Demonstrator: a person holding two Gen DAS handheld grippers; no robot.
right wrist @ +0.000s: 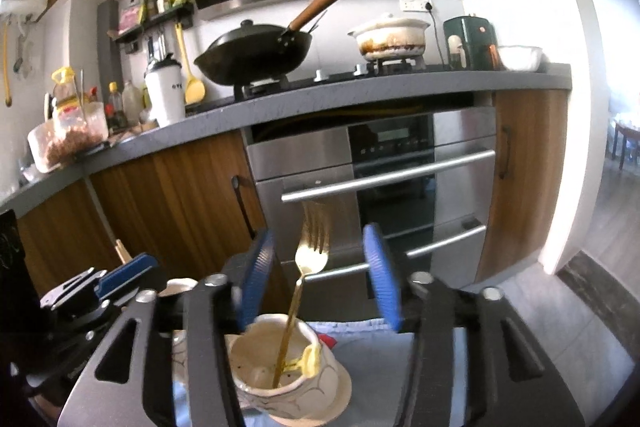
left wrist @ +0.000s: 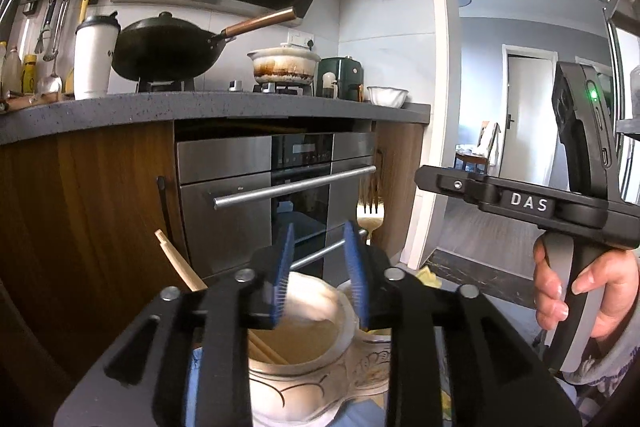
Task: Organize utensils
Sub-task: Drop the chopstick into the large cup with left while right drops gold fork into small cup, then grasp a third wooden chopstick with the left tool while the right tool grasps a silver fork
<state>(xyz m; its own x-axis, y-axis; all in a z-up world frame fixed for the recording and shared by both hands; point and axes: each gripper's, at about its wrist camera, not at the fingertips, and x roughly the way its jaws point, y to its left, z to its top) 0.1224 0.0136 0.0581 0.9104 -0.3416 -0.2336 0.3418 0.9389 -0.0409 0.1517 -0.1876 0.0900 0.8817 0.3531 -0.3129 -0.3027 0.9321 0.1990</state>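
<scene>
Gold fork [right wrist: 311, 259]: stands upright in a cream ceramic holder [right wrist: 280, 367], tines up, handle tip down on the holder's perforated floor, leaning slightly against the rim.
Right tool [right wrist: 318, 275]: blue pads spread wide on either side of the fork, neither pad touching it; nothing gripped.
Left tool [left wrist: 320, 275]: blue pads parted a little above the mouth of a second cream holder [left wrist: 304, 339], with nothing pressed between them.
Second holder: sits just left of the fork's holder; pale wooden chopsticks [left wrist: 180, 263] lean inside it, their ends jutting up and out to its left.
Fork, seen from the left tool: its tines show just right of that tool's right pad.
Hand [left wrist: 576, 291]: wraps the grey trigger grip of the right tool, to the right of the holders.
Cloth [right wrist: 372, 359]: pale blue, under the fork's holder.
Oven [right wrist: 384, 195]: stainless steel, straight behind the holders, under a grey bench [right wrist: 360, 95].
Wok [right wrist: 256, 55]: black, wooden handle, on the hob above the oven's left side.
Clay pot [right wrist: 390, 37]: white, stained, on the hob right of the wok.
</scene>
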